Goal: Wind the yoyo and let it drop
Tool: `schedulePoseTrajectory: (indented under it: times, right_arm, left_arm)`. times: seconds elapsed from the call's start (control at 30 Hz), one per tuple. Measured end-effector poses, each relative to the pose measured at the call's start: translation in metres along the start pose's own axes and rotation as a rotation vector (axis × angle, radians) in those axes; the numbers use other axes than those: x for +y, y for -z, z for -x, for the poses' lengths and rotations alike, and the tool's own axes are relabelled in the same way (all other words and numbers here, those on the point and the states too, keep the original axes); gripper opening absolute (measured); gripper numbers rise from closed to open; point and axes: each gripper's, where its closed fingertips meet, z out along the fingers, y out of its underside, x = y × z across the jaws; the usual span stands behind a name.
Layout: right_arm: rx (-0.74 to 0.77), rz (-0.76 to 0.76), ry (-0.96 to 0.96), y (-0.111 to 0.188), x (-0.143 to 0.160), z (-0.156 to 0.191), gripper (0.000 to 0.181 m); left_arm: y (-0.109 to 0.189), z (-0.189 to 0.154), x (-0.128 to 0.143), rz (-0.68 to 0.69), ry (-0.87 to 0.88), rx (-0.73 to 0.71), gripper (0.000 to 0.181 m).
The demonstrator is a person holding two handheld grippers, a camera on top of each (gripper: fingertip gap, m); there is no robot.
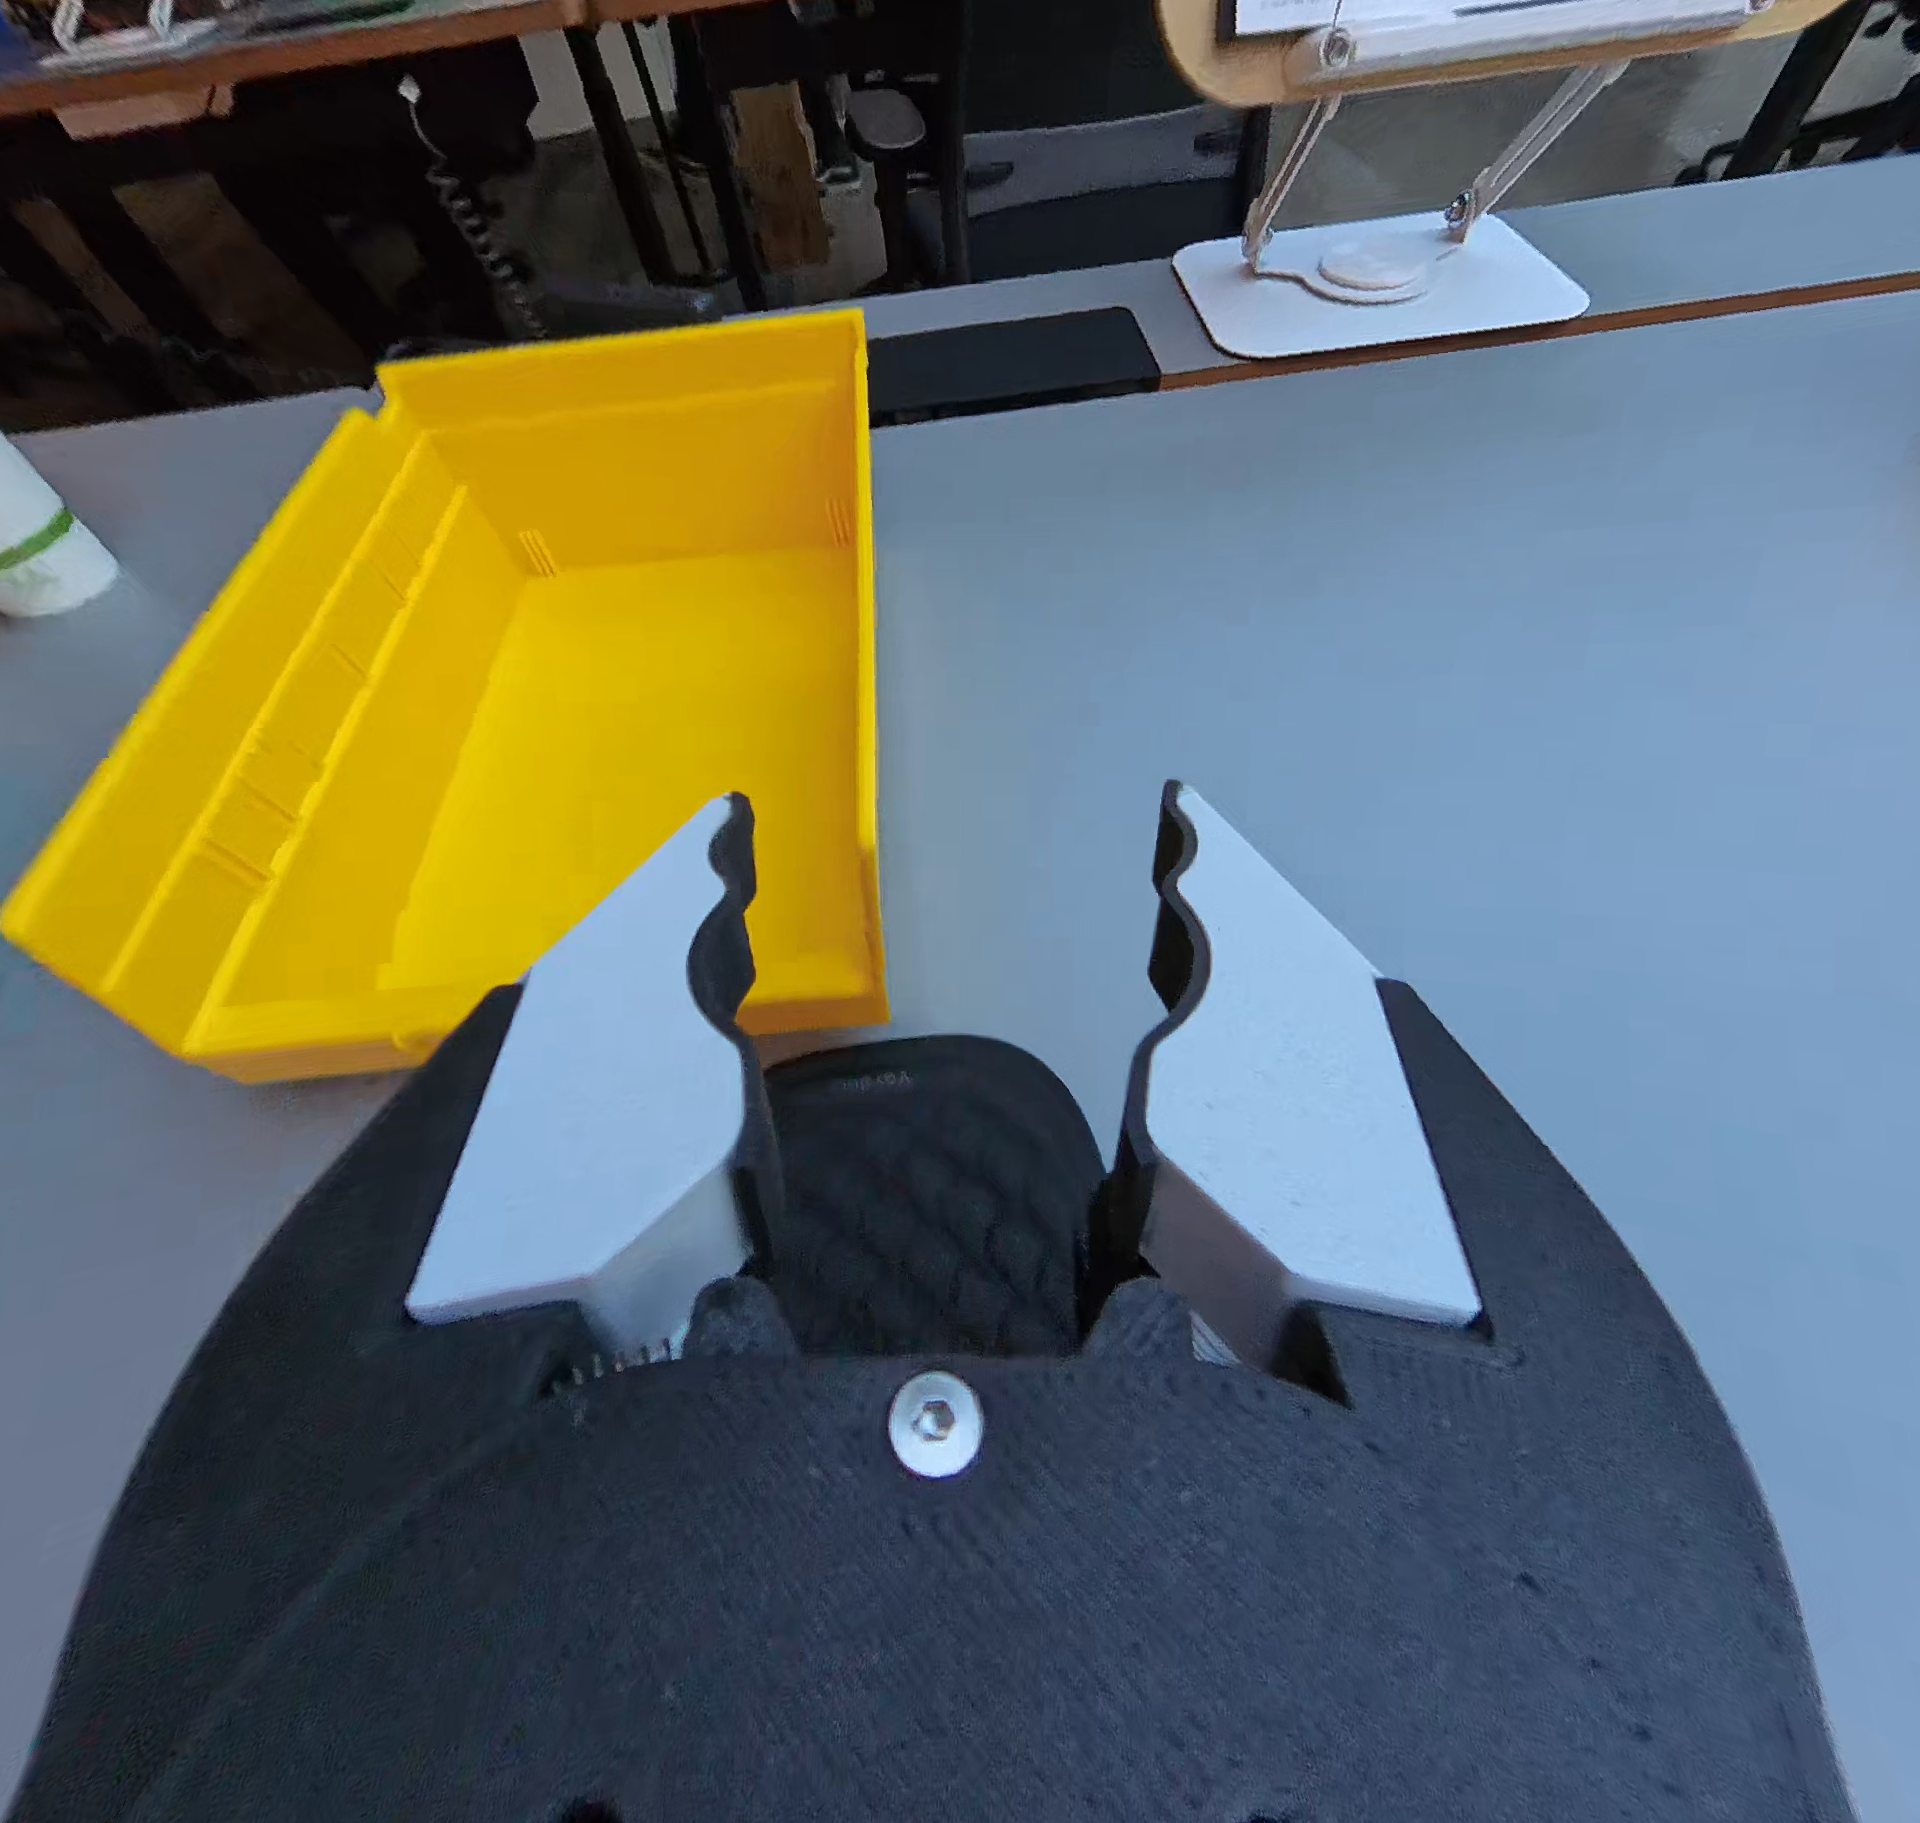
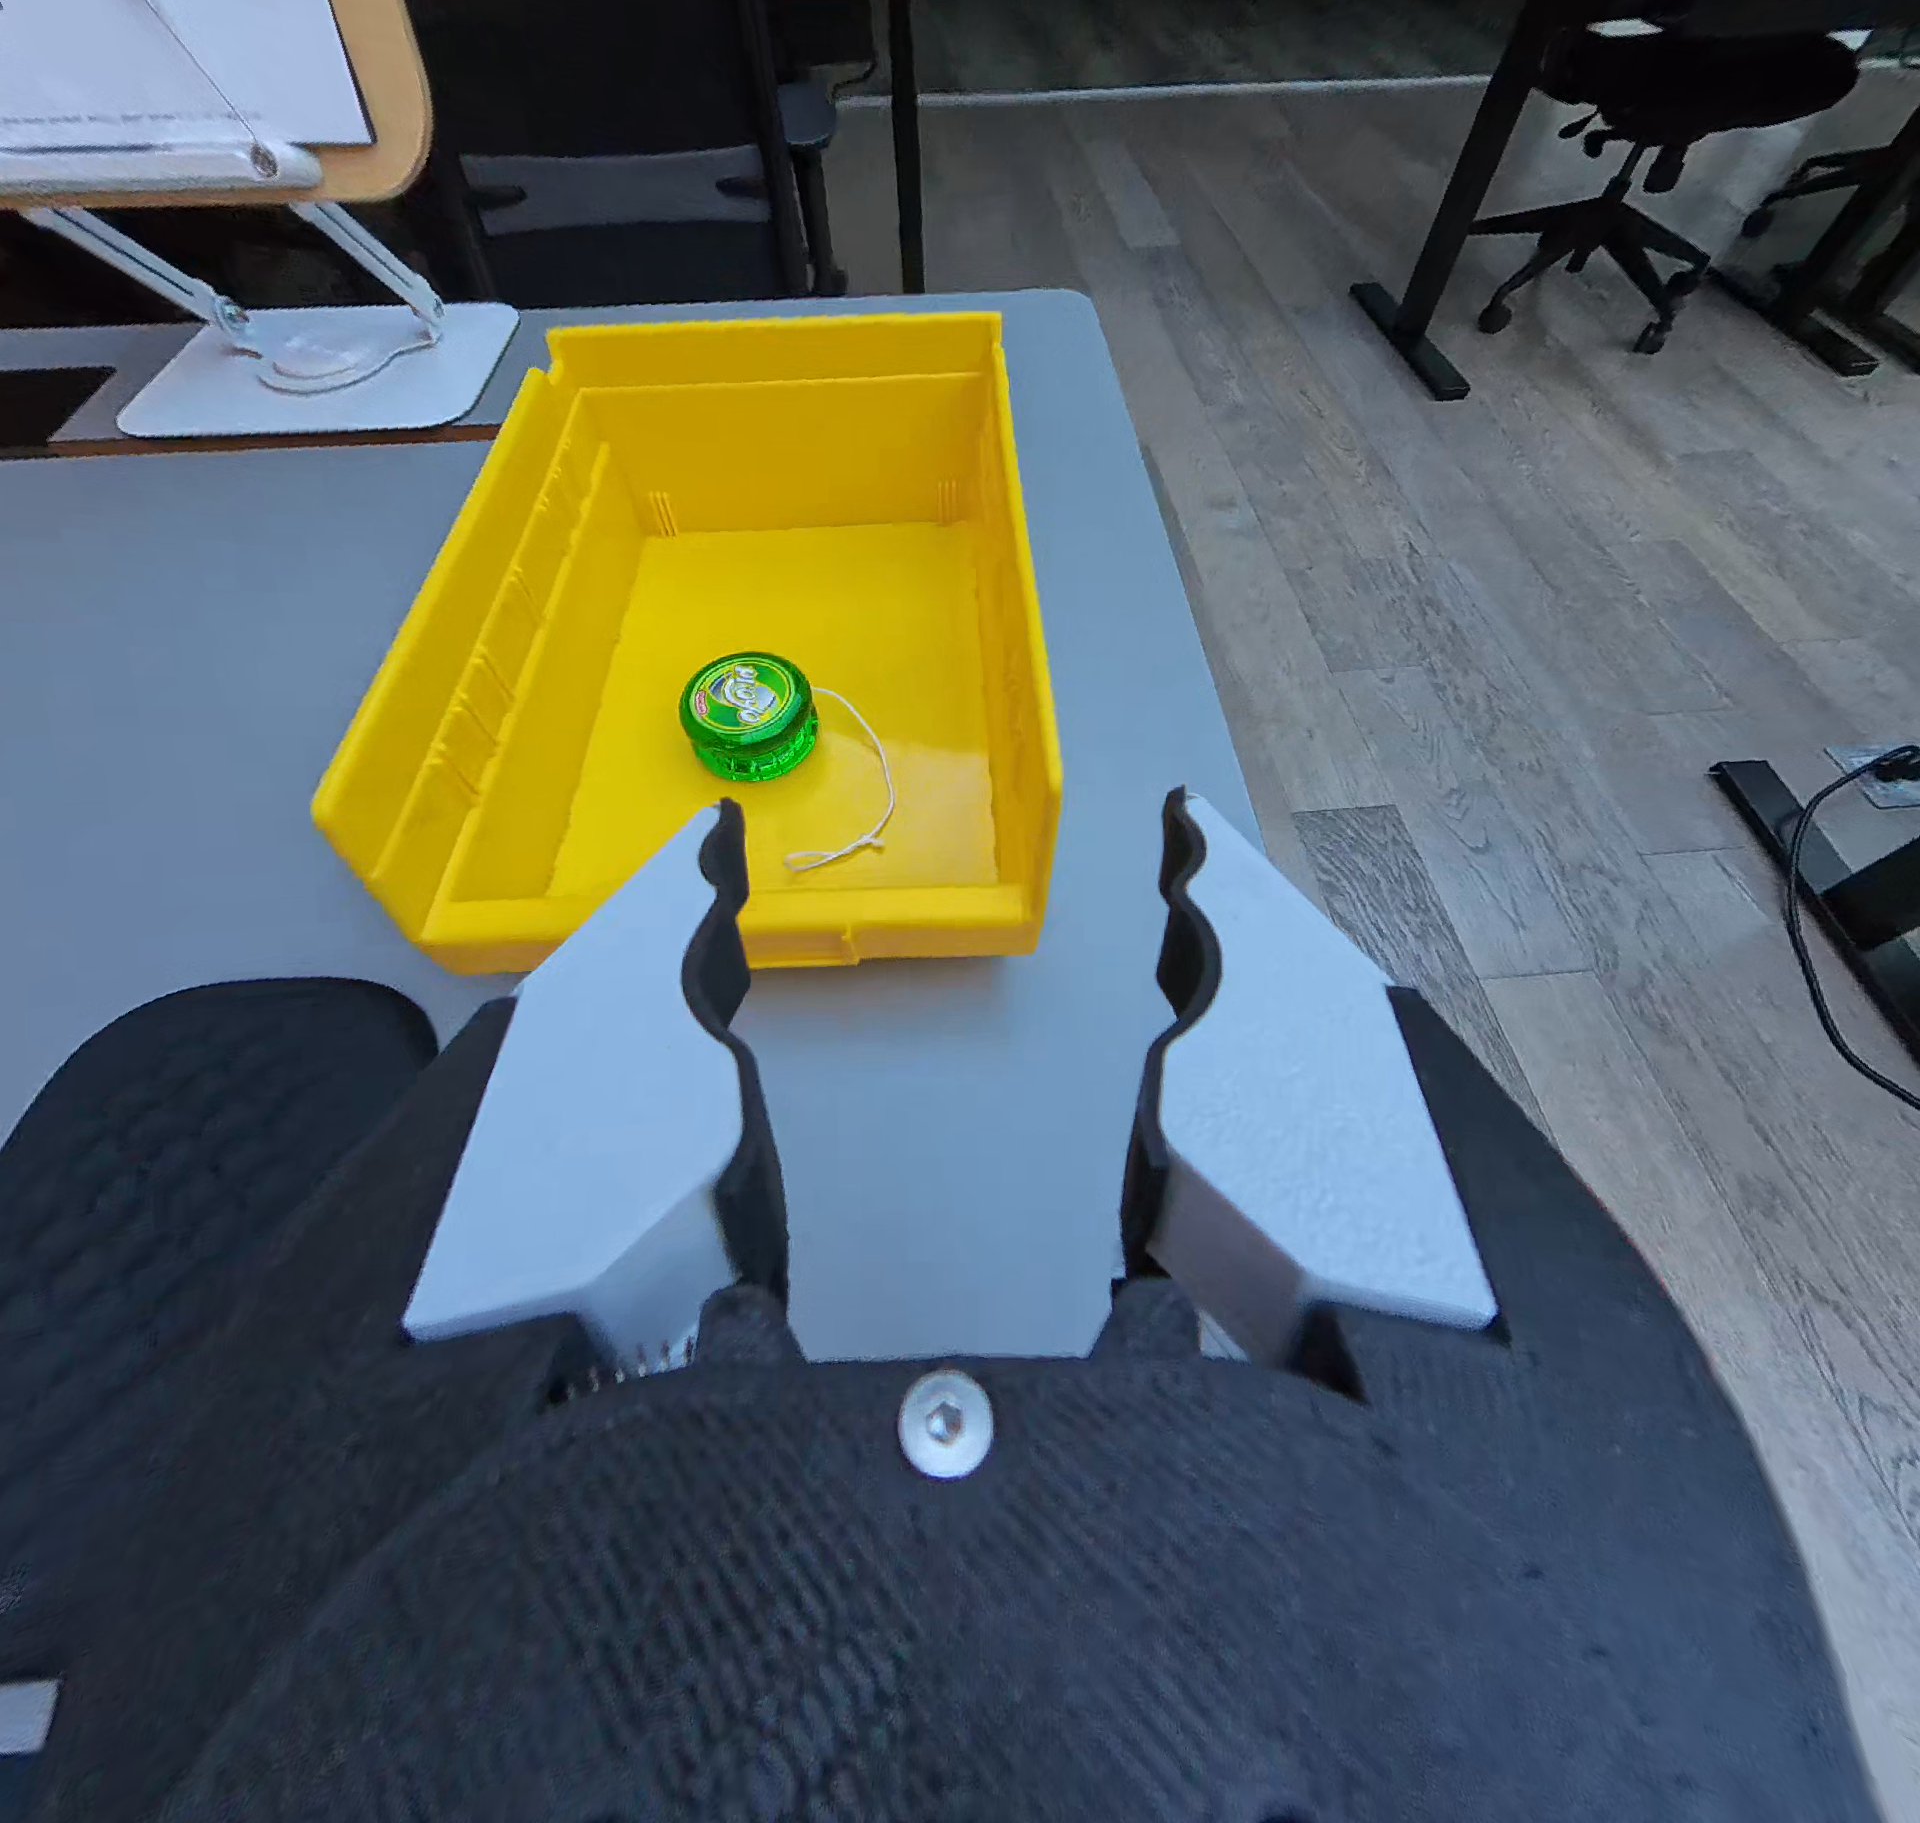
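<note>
A green yoyo (image 2: 748, 713) lies flat on the floor of a yellow bin (image 2: 769, 339) near the table's right edge. Its white string (image 2: 881, 786) trails loose to the right and ends in a loop near the bin's front wall. My right gripper (image 2: 951, 802) is open and empty, just in front of and above that bin. My left gripper (image 1: 956, 797) is open and empty over the grey table (image 1: 1351, 682). A yellow bin (image 1: 623, 371) with nothing showing inside lies to its left, partly hidden by the left finger (image 1: 623, 1046).
A document stand with a white base (image 1: 1382, 287) holds paper at the back; it also shows in the right wrist view (image 2: 312, 371). A white roll (image 1: 42, 547) sits far left. A black textured body (image 2: 156, 1098) is at lower left. The table edge (image 2: 1164, 547) drops to wooden floor. My hands' fingertips stand some 70 centimeters from each other. About 20 centimeters separates my right fingertips from the green yoyo (image 2: 748, 713).
</note>
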Motion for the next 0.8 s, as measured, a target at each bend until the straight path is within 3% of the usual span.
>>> schedulePoseTrajectory:
  times: [0.17, 0.33, 0.47, 0.6, 0.73, 0.8]
  right_arm:
    - [-0.027, 0.17, 0.098, -0.06, -0.005, -0.027, 0.083]
    - [-0.087, 0.311, 0.126, -0.103, 0.031, -0.036, 0.084]
    - [-0.108, 0.377, 0.107, -0.12, 0.057, -0.037, 0.078]
    - [-0.127, 0.407, 0.092, -0.128, 0.07, -0.032, 0.061]
    - [-0.195, 0.415, 0.072, -0.128, 0.075, -0.016, 0.015]
    - [-0.168, 0.416, 0.088, -0.129, 0.078, -0.016, 0.01]
  left_arm:
    - [-0.021, 0.007, 0.041, 0.06, 0.039, -0.057, 0.075]
    - [-0.054, 0.014, 0.028, 0.063, -0.025, -0.105, 0.066]
    - [-0.074, 0.014, 0.032, 0.147, -0.062, -0.098, 0.052]
    - [-0.081, 0.014, 0.035, 0.169, -0.074, -0.101, 0.04]
    - [-0.081, 0.02, 0.036, 0.165, -0.084, -0.132, 0.024]
    - [-0.082, 0.024, 0.037, 0.174, -0.081, -0.137, 0.015]
